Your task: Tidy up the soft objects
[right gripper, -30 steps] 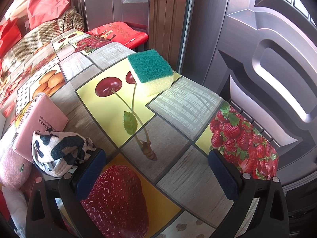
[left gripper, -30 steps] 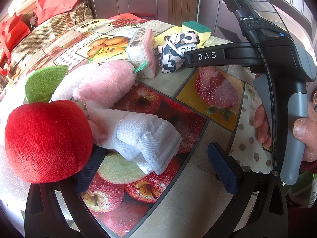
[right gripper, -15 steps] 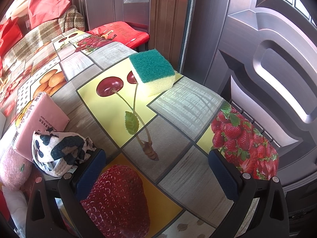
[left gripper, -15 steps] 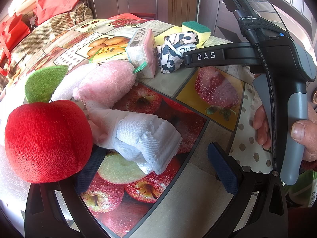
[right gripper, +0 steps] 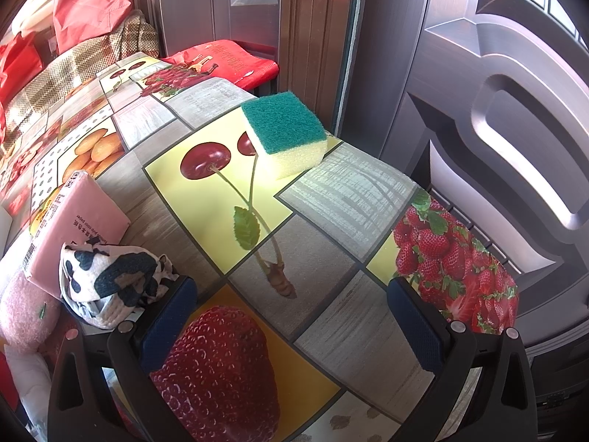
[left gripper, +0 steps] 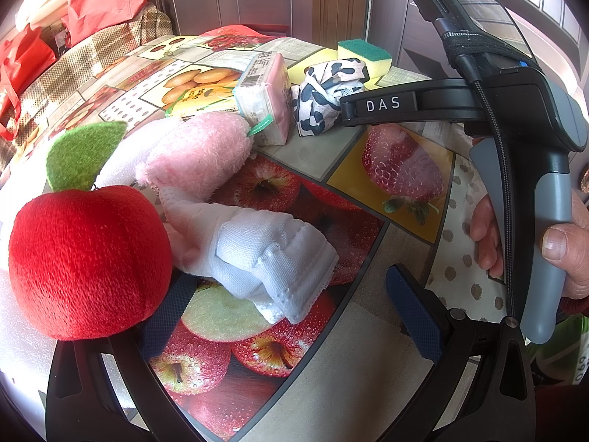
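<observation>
A red plush apple (left gripper: 88,261) with a green leaf lies against my left gripper's left finger. My left gripper (left gripper: 291,309) is open, with a white folded cloth (left gripper: 265,254) lying between its fingers. Behind the cloth sit a pink fluffy towel (left gripper: 198,154), a pink tissue pack (left gripper: 268,92), a black-and-white patterned cloth (left gripper: 327,92) and a green-and-yellow sponge (left gripper: 364,55). My right gripper (right gripper: 291,324) is open over the table, its left finger beside the patterned cloth (right gripper: 110,283). The sponge (right gripper: 287,136) lies ahead of it, near the table's far edge.
The table (right gripper: 331,335) wears a fruit-print oilcloth. A dark metal door (right gripper: 497,110) stands close behind its right edge. Red bags (left gripper: 99,0) and a checked cushion (left gripper: 66,70) lie at the far left. A hand (left gripper: 563,243) holds the right gripper's handle.
The right gripper has crept slightly forward toward the sponge. The left gripper and the soft objects have not moved.
</observation>
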`<state>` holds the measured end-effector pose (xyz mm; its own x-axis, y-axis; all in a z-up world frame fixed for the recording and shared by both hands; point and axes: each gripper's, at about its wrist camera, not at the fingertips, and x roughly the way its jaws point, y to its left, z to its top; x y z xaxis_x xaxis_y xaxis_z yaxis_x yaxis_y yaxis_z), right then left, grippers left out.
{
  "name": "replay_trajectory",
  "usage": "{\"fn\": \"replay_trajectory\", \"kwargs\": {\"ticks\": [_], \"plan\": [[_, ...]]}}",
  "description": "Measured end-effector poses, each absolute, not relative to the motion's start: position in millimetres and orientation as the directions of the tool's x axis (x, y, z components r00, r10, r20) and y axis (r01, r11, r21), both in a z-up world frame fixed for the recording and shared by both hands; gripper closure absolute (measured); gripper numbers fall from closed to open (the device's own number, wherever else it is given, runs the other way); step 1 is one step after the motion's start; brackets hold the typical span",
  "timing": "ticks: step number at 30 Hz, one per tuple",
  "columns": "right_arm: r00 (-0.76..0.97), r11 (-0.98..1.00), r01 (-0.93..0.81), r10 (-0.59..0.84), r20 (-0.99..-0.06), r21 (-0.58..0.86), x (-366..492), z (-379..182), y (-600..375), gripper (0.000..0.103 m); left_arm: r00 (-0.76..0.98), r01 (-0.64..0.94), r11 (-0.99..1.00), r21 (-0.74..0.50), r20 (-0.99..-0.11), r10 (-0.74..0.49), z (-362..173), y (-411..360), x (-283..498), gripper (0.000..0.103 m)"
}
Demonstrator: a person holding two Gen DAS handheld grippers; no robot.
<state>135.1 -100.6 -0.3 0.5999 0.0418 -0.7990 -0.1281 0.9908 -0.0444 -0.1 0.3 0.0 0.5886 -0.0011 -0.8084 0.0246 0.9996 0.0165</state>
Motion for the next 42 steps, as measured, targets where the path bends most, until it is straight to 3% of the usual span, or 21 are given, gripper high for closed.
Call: {"fn": "replay_trajectory", "kwargs": {"ticks": [42], "plan": [[0.599,0.990,-0.137,0.050,-0.799,-0.041,133.0,-0.4,-97.7,0.000,0.589,0.024,1.000,0.017,-0.808,-0.001,0.0,0.3,-0.1,0.001]]}}
